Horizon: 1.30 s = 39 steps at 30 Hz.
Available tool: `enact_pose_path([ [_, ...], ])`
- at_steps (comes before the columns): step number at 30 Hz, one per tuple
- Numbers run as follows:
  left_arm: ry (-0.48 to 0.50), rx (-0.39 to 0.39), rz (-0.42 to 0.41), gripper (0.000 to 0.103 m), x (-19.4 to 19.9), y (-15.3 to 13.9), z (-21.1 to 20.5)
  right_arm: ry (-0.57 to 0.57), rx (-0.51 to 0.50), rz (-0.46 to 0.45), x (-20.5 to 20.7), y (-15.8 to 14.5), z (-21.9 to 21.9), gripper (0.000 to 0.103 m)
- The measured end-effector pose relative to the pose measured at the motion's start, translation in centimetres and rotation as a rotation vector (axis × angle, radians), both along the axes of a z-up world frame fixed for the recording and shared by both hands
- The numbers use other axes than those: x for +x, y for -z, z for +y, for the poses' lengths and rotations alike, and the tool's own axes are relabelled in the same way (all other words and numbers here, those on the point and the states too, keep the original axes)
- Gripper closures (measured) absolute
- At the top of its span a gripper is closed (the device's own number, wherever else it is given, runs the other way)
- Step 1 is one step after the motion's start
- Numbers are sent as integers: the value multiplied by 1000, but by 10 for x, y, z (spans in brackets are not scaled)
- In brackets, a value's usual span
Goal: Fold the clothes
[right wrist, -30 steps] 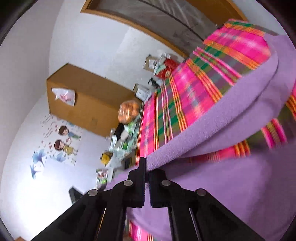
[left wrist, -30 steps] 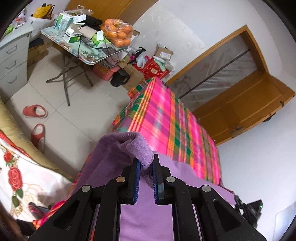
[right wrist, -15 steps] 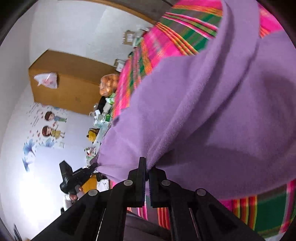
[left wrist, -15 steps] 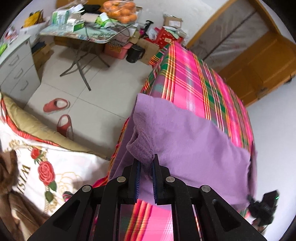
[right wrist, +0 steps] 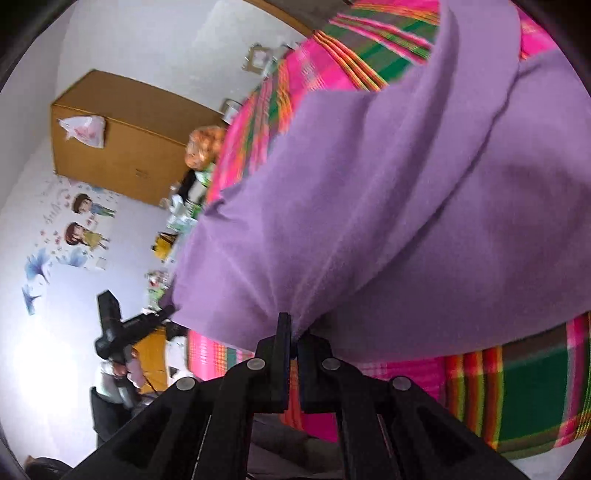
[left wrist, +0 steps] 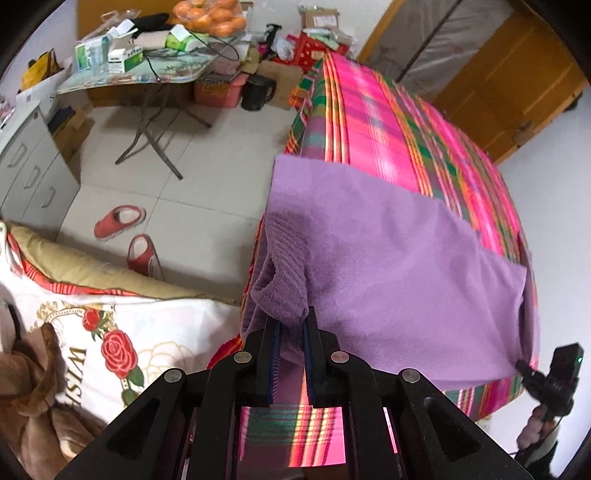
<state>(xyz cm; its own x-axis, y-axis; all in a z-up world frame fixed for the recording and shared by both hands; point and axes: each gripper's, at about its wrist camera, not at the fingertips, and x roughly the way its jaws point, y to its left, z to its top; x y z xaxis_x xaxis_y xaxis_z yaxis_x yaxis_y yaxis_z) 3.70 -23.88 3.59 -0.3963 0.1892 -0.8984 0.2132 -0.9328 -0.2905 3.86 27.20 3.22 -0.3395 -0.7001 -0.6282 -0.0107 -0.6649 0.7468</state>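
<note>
Purple garment [left wrist: 388, 258] pinched by two closed grippers, left gripper [left wrist: 290, 325] and right gripper [right wrist: 291, 334].

Pale tiled floor [left wrist: 207, 192] is showing w/ two red slippers [left wrist: 120, 221] lying apart on it. A folding table [left wrist: 136, 74] is standing at the back, piled w/ boxes and a bag of oranges [left wrist: 208, 16]. Grey drawer unit [left wrist: 27, 173] is sitting at left. A bed in pink plaid cover [left wrist: 388, 133] is running toward wooden doors [left wrist: 509, 81]. A rose-print quilt [left wrist: 122, 347] is lying at lower left. In the right wrist view, a wooden wardrobe [right wrist: 122, 144] is standing against a white wall carrying cartoon stickers [right wrist: 85, 221]; bright light is washing out the lower left.
</note>
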Motion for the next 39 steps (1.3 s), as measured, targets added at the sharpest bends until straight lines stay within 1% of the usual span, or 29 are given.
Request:
enact_pose_path([
  [2, 10, -12, -47, 92, -3, 10, 2, -10, 15, -40, 2, 13, -3, 100],
  [4, 26, -28, -69, 92, -4, 16, 3, -13, 5, -35, 6, 17, 0, 100],
  [8, 53, -48, -83, 89, -5, 17, 4, -41, -4, -51, 4, 16, 3, 99],
  [9, 42, -36, -82, 88, -3, 15, 1, -61, 11, -48, 5, 13, 5, 98],
  [10, 31, -23, -80, 87, -1, 14, -2, -80, 26, -45, 6, 10, 7, 94],
  [13, -3, 11, -71, 83, 5, 10, -10, -118, 106, 25, 10, -12, 16, 92],
  [16, -55, 5, -21, 84, 10, -4, -16, -122, 141, 128, 13, -37, 25, 92],
  [18, -90, 0, 13, 86, 14, -13, -20, -123, 139, 235, 9, -53, 15, 92],
  [19, -108, -2, 30, 86, 16, -18, -22, -126, 136, 278, 8, -56, 7, 92],
  [20, -125, -4, 47, 86, 17, -23, -24, -154, 131, 299, 7, -55, -5, 92],
  [21, -129, -3, 61, 86, 18, -27, -23, -182, 126, 321, 5, -54, -17, 92],
  [22, -79, 6, 63, 86, 14, -27, -9, -211, 121, 342, 3, -52, -29, 92],
  [25, 82, 1, 43, 86, 1, -21, 36, -304, 177, 340, -4, -36, -72, 92],
  [27, 152, -22, 9, 85, -6, -8, 55, -343, 231, 293, -9, -18, -92, 92],
  [28, 165, -36, -25, 85, -10, 1, 59, -356, 240, 272, -9, -12, -95, 92],
  [29, 160, -33, -49, 85, -11, 8, 58, -368, 249, 251, -10, -6, -97, 96],
  [31, 150, -27, -92, 85, -15, 21, 55, -365, 236, 246, -8, -7, -87, 96],
  [32, 140, -25, -93, 85, -16, 19, 52, -366, 232, 236, -7, -7, -82, 94],
  [33, 115, -37, -86, 85, -18, 16, 47, -356, 232, 231, -8, -9, -79, 93],
  [34, 91, -44, -78, 85, -19, 12, 43, -349, 224, 228, -10, -11, -77, 89],
  [36, 53, -22, -55, 85, -27, 7, 36, -332, 208, 240, -18, -18, -78, 87],
  [39, 9, 13, -25, 85, -45, -2, 28, -332, 218, 277, -32, -31, -90, 87],
])
